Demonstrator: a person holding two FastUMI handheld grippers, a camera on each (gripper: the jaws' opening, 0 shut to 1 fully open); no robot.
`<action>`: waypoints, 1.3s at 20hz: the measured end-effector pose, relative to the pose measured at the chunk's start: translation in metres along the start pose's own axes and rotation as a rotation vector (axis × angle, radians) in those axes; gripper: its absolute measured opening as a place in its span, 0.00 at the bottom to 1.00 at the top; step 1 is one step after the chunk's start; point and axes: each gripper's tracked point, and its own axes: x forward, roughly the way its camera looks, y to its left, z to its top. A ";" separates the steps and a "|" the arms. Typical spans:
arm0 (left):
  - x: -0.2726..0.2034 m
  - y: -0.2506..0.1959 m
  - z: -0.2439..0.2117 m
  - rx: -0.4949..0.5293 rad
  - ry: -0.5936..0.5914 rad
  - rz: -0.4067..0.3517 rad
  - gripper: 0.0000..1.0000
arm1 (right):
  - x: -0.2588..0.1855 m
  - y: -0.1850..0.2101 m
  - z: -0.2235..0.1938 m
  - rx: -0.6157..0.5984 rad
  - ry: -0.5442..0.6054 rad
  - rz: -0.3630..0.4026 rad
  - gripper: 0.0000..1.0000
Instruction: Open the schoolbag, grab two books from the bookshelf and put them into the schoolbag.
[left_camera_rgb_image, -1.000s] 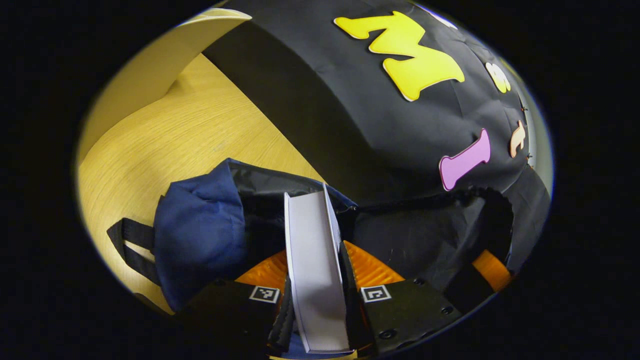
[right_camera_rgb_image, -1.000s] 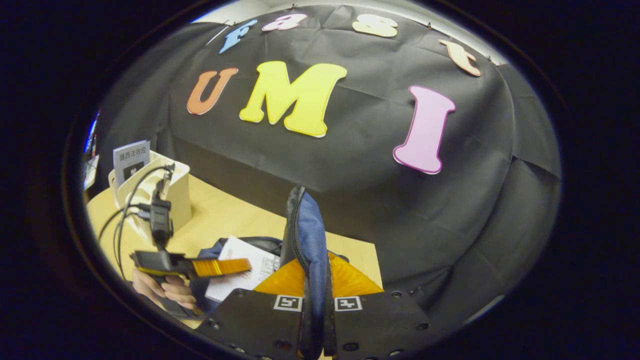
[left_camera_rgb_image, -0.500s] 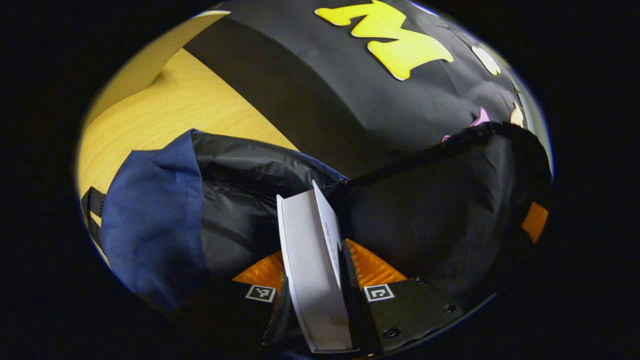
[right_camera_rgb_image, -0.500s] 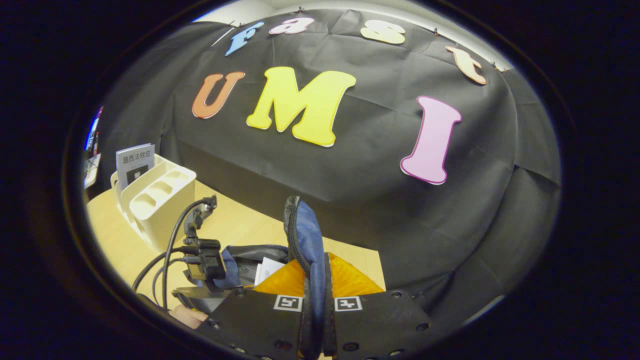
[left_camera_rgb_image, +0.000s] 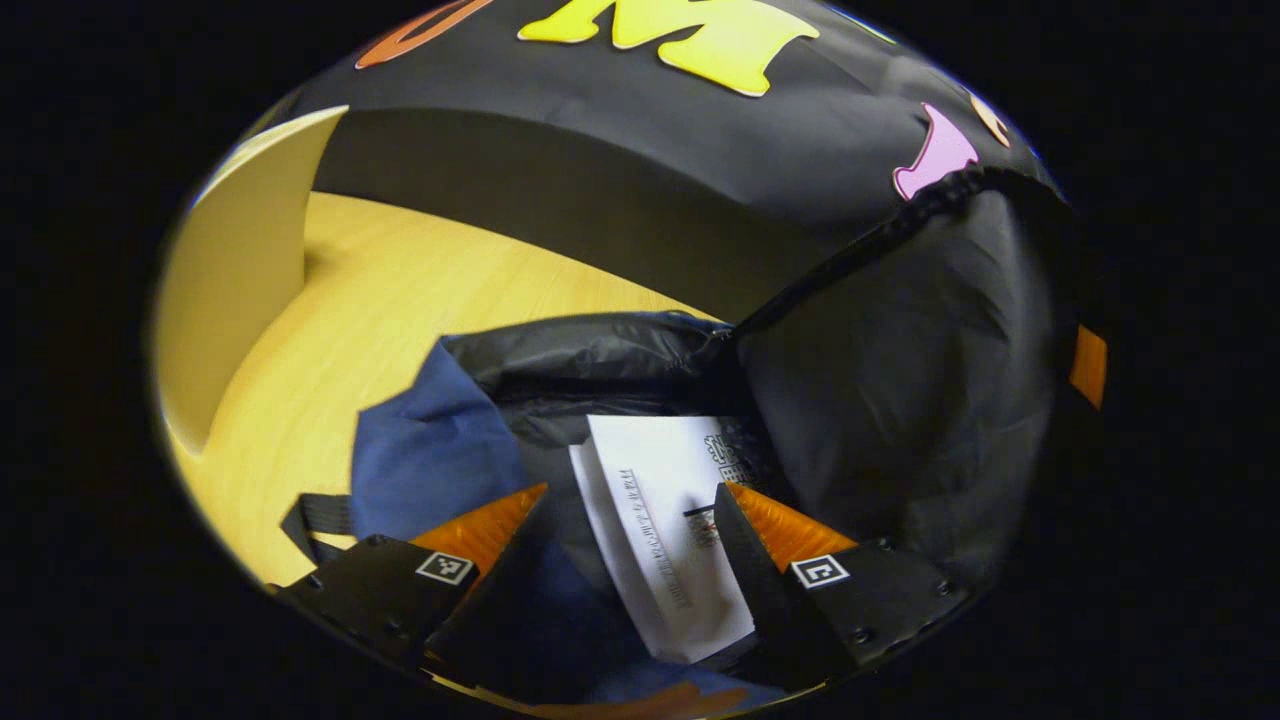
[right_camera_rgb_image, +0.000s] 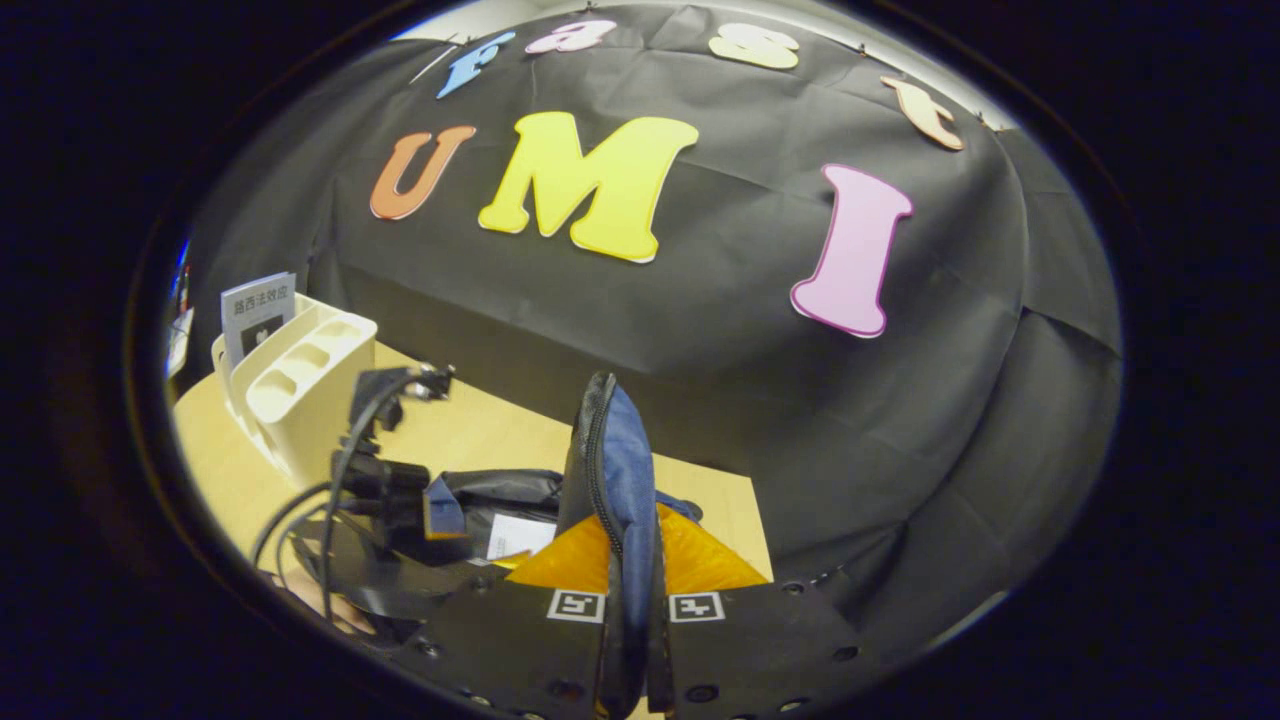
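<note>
One schoolbag (left_camera_rgb_image: 430, 460), two books (left_camera_rgb_image: 665, 520) (right_camera_rgb_image: 257, 310), one bookshelf (right_camera_rgb_image: 300, 385).

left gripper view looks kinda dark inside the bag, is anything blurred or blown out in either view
Left gripper view: the schoolbag lining is deep in shadow, but the white book inside stays sharp and not blown out; the table edge curves from fisheye distortion. Right gripper view: evenly lit, no glare, and the bookshelf near the rim looks bent.

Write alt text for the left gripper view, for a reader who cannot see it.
The left gripper, its fingers spread open, hangs over the open schoolbag with a white book lying inside against the black lining. The blue bag sits on a wooden table, with a pale bookshelf at the far left.
</note>
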 end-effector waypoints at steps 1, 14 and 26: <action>-0.012 0.007 0.006 0.030 -0.017 0.008 0.99 | -0.001 0.001 -0.003 0.000 0.003 -0.004 0.09; -0.218 0.145 0.101 0.298 -0.235 0.235 0.98 | 0.001 0.016 -0.006 0.071 0.006 0.033 0.08; -0.316 0.258 0.231 0.358 -0.332 0.439 0.98 | 0.002 0.019 -0.030 0.053 0.043 0.085 0.08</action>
